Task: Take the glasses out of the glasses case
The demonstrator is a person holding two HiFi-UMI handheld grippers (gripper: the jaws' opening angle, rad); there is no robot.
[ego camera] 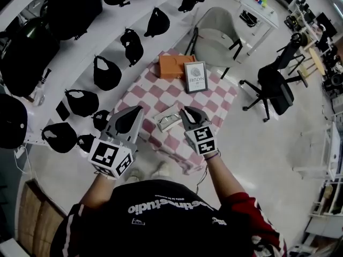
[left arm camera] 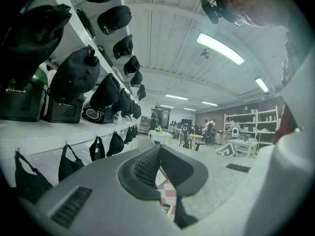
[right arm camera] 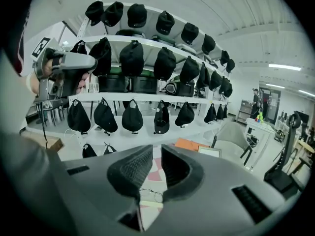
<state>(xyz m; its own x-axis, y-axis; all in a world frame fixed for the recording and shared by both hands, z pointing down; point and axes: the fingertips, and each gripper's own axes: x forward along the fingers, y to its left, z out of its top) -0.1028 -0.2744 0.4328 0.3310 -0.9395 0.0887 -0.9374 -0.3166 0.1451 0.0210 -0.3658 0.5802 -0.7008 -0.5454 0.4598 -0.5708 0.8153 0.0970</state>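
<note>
A pale glasses case (ego camera: 168, 118) lies near the front of the pink-and-white checked table (ego camera: 214, 98). In the right gripper view, thin-rimmed glasses (right arm camera: 147, 194) rest on the case (right arm camera: 143, 205), seen through the slit between the jaws. My left gripper (ego camera: 138, 111) hovers just left of the case, and my right gripper (ego camera: 187, 112) just right of it. Both are above the table and touch nothing. The left gripper (left arm camera: 160, 150) and right gripper (right arm camera: 156, 150) have their jaws closed together and hold nothing.
An orange box (ego camera: 176, 66) and a framed card (ego camera: 195, 77) sit at the table's far end. White shelves with several black caps and bags (ego camera: 107, 73) run along the left. A grey chair (ego camera: 217, 36) and a black office chair (ego camera: 276, 87) stand beyond the table.
</note>
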